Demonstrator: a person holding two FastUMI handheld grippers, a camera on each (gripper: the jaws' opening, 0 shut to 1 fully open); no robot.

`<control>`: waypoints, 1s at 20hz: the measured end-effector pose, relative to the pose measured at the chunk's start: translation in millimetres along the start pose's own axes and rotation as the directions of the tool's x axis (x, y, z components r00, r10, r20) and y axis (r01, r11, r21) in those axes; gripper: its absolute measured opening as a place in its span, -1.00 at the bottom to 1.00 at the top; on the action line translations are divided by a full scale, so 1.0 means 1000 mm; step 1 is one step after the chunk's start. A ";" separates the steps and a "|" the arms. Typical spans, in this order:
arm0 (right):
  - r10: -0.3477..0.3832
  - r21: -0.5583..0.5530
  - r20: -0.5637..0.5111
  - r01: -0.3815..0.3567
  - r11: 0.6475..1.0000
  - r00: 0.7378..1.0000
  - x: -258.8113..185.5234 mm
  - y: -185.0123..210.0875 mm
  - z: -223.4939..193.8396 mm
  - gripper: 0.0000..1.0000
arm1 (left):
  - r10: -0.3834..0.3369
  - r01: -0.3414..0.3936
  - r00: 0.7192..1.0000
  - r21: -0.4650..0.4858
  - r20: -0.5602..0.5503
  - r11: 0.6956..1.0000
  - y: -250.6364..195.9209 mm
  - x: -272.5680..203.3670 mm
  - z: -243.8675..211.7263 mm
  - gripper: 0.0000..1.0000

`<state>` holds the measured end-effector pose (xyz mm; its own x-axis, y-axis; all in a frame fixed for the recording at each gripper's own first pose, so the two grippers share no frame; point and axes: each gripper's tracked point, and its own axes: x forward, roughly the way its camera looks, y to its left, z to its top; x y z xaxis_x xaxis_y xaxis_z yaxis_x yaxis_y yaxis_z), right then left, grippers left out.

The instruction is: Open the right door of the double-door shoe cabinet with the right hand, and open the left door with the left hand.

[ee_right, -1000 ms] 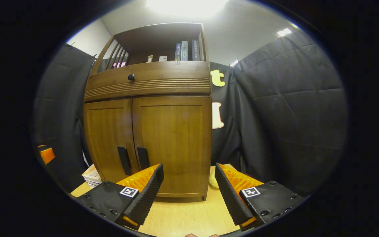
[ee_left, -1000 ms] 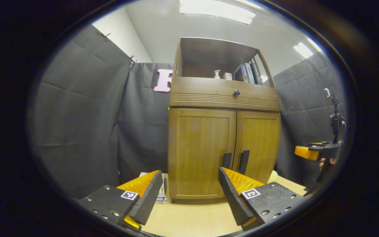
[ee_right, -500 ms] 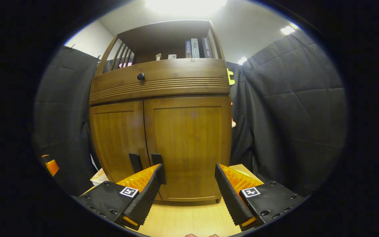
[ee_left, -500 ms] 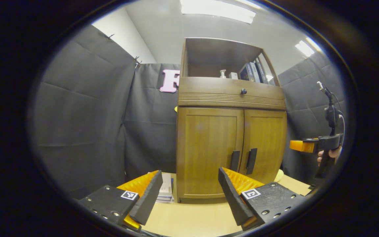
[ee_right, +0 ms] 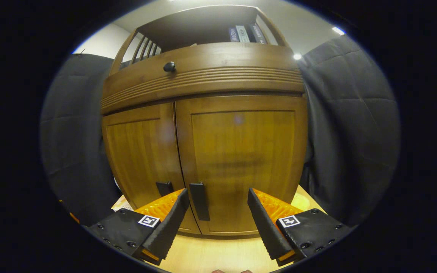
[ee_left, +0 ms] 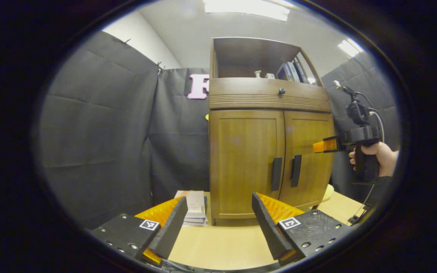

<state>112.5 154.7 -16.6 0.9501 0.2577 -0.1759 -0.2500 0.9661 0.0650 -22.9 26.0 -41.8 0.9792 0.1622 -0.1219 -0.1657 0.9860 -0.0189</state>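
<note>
The brown wooden shoe cabinet stands on the table with both doors shut. Its left door and right door carry dark vertical handles beside the middle seam. My left gripper is open, well short of the cabinet and low before the left door. In the right gripper view the right door is very near. My right gripper is open, and the right door's handle lies just inside its left finger. In the left gripper view the right gripper is level with the right door.
A drawer with a round knob tops the doors, with books on the open shelf above. Some books are stacked left of the cabinet on the light wooden table. A hand holds the right gripper. Black cloth walls surround the cabinet.
The right gripper has risen and closed in on the right door, which now looks much larger. The left gripper view has shifted, so the cabinet handles sit higher. Both doors stay shut.
</note>
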 end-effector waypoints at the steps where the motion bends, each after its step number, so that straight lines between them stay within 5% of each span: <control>1: 0.007 0.001 -0.010 -0.007 1.000 1.000 0.005 0.004 -0.002 0.95 | 0.003 -0.003 1.000 -0.005 -0.013 1.000 0.001 -0.002 -0.006 0.97; 16: -0.046 -0.121 -0.079 0.036 0.992 0.996 0.080 0.028 -0.043 0.93 | 0.051 -0.051 0.990 0.004 -0.133 0.999 0.017 -0.008 -0.038 0.95; 20: -0.056 -0.121 -0.064 0.048 0.992 0.996 0.092 0.032 -0.043 0.45 | 0.026 -0.027 0.990 -0.003 -0.139 1.000 0.010 -0.008 -0.037 0.98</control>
<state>184.2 210.4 -73.1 0.9487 0.2036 -0.2421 -0.2246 0.9724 -0.0624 -36.6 33.1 -77.7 0.9486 0.1810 -0.2594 -0.1924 0.9811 -0.0187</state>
